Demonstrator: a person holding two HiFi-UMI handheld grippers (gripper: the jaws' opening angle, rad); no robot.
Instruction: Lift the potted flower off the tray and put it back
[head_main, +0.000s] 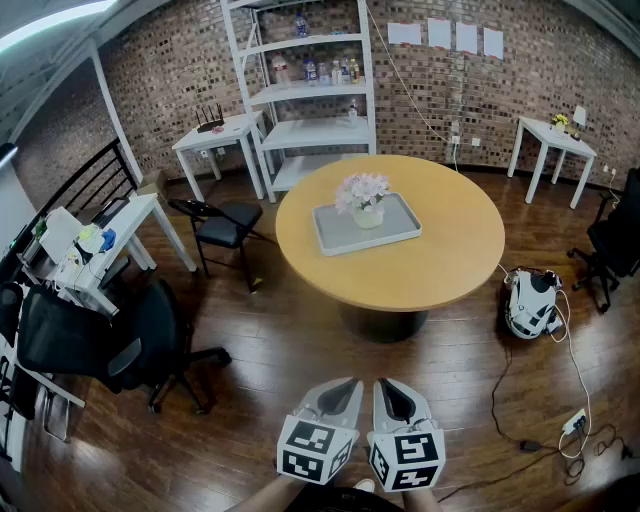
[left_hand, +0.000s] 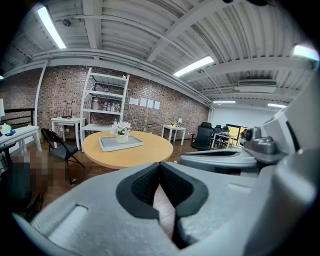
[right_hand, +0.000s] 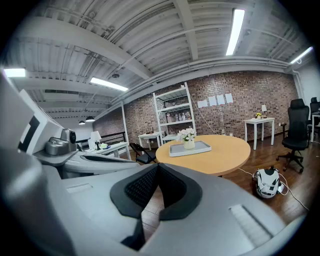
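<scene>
A potted flower (head_main: 364, 197) with pale pink blooms in a white pot stands on a grey tray (head_main: 335, 236) on the round wooden table (head_main: 440, 250). Both grippers hang low over the floor, well short of the table and side by side. My left gripper (head_main: 349, 384) is shut with nothing in it, and so is my right gripper (head_main: 386, 384). In the left gripper view the pads meet at the tip of the left gripper (left_hand: 160, 165), with the flower (left_hand: 121, 131) and tray (left_hand: 112, 145) far ahead. The right gripper (right_hand: 158, 166) also points at the flower (right_hand: 188, 136).
A black office chair (head_main: 140, 340) and a cluttered desk (head_main: 90, 260) stand at the left. A folding chair (head_main: 225, 225) sits beside the table. A white device (head_main: 530, 300) and cables (head_main: 560, 400) lie on the floor at the right. White shelves (head_main: 310, 90) line the brick wall.
</scene>
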